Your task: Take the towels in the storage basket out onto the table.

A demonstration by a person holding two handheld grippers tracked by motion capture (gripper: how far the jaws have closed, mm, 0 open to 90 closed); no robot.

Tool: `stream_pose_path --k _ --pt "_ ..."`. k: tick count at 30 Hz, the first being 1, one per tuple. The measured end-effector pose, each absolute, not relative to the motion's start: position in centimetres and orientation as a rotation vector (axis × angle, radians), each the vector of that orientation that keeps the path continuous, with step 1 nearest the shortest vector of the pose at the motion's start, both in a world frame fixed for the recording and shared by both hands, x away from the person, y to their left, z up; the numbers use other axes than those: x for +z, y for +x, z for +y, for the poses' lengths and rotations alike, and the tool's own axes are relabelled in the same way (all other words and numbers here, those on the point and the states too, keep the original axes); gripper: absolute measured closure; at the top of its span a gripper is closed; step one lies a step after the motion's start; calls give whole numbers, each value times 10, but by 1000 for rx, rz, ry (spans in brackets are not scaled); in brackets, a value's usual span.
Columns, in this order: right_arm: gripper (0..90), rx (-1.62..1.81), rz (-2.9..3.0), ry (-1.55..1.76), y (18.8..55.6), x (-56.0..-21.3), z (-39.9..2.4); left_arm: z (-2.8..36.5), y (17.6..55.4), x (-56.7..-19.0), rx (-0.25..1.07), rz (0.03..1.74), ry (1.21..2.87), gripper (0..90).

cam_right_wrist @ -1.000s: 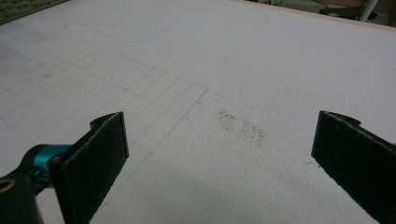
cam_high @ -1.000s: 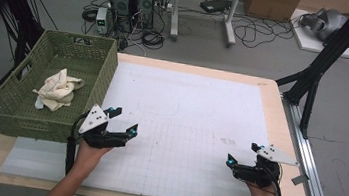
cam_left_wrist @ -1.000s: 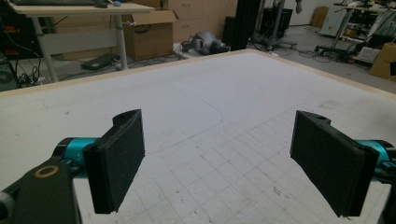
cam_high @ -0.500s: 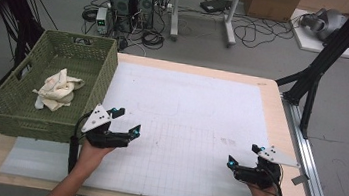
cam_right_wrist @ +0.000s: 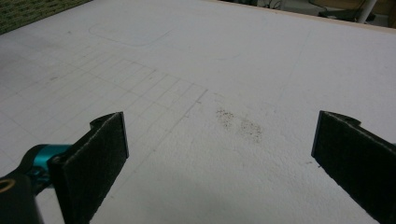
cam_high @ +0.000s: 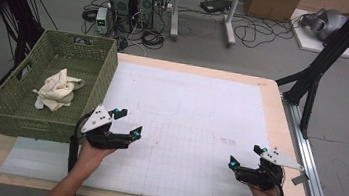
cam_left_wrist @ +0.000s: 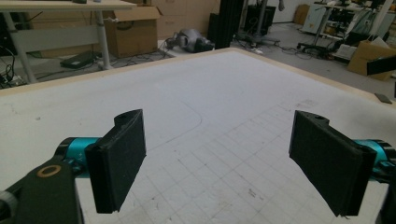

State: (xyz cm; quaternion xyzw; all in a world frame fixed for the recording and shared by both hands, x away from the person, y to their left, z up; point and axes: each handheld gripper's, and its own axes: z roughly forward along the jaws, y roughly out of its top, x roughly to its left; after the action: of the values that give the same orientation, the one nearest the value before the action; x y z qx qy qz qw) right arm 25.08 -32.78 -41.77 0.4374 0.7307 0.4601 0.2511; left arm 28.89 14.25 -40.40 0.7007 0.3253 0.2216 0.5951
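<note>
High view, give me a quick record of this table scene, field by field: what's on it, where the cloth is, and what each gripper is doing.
surface: white gridded mat on a wooden table
basket: green woven basket at the table's left edge
cloth: cream cloth, crumpled, inside the basket
left gripper: left gripper open, holding nothing, over the mat beside the basket's near right corner
right gripper: right gripper open, holding nothing, near the table's front right
mat mark: dark smudge ahead of the right gripper

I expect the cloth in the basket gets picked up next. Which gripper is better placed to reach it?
Probably the left. The left gripper, open, sits right beside the green basket holding the crumpled cloth. The right gripper, also open, is at the table's far right edge.
</note>
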Motion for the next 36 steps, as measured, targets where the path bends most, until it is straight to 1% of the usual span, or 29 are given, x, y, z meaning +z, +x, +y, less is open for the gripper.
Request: stream_pose_path --k 6,17,26,31,36 --pt "29 1268 1996 1204 251 -418 -328 151 286 -388 538 758 1604 190" --pt "29 1269 1987 1211 249 -418 -328 184 283 -359 585 756 1592 190" --pt "29 1265 1984 1209 249 -418 -328 219 294 -330 631 770 1571 190" --pt "29 1266 1986 1217 249 -418 -327 242 305 -319 626 815 1544 190" --pt "29 1261 1996 1219 250 -420 -326 270 313 -304 667 846 1518 181"
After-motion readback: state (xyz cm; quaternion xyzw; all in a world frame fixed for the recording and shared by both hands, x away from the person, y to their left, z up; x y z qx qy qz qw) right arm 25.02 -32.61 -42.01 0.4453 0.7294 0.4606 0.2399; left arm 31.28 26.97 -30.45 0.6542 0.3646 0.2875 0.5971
